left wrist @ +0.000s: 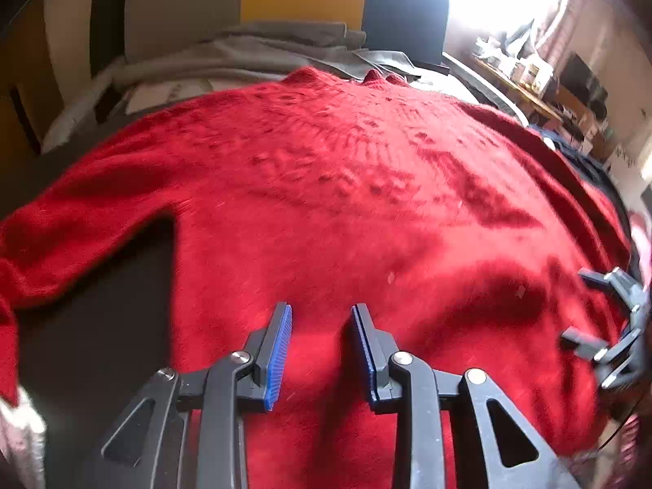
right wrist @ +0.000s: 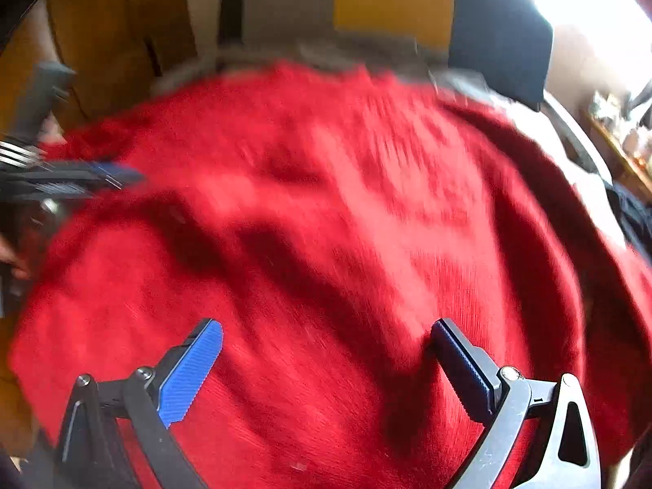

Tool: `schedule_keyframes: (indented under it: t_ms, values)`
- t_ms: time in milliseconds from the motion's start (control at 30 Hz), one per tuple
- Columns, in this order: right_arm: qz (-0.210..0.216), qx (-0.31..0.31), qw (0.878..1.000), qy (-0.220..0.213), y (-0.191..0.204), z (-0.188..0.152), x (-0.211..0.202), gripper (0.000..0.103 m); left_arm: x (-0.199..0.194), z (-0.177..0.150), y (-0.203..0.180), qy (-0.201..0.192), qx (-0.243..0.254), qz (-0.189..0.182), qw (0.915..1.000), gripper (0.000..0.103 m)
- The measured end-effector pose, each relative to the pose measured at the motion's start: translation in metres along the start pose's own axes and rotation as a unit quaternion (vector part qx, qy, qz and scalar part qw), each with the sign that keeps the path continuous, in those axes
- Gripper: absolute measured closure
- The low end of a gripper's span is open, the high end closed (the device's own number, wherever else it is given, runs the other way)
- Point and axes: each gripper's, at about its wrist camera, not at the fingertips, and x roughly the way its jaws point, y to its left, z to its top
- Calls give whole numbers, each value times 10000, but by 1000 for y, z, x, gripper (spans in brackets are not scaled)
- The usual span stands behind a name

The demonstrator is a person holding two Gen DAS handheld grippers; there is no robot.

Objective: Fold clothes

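Note:
A fuzzy red knit sweater (left wrist: 346,187) lies spread flat and fills most of both views (right wrist: 326,212). One sleeve (left wrist: 61,236) runs off to the left over the dark tabletop. My left gripper (left wrist: 322,309) hovers over the sweater's lower part, its blue pads (left wrist: 279,350) parted, with nothing pinched between them. It also shows at the left edge of the right wrist view (right wrist: 102,175). My right gripper (right wrist: 326,328) stands wide open above the sweater, and appears at the right edge of the left wrist view (left wrist: 599,309). The right wrist view is blurred.
The dark tabletop (left wrist: 102,318) shows under the sleeve. Grey clothes (left wrist: 285,45) lie piled behind the collar. A dark blue garment (left wrist: 578,155) sits at the right edge, and a pale cloth (left wrist: 20,428) at the lower left. A cluttered shelf (left wrist: 529,73) stands far right.

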Motion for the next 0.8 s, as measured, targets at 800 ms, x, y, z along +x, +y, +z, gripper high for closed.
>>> schedule_keyframes:
  t_ms: [800]
  values:
    - [-1603, 2679, 9457, -901, -85, -121, -144, 0, -55, -62, -56, -884, -316, 32, 9956, 66]
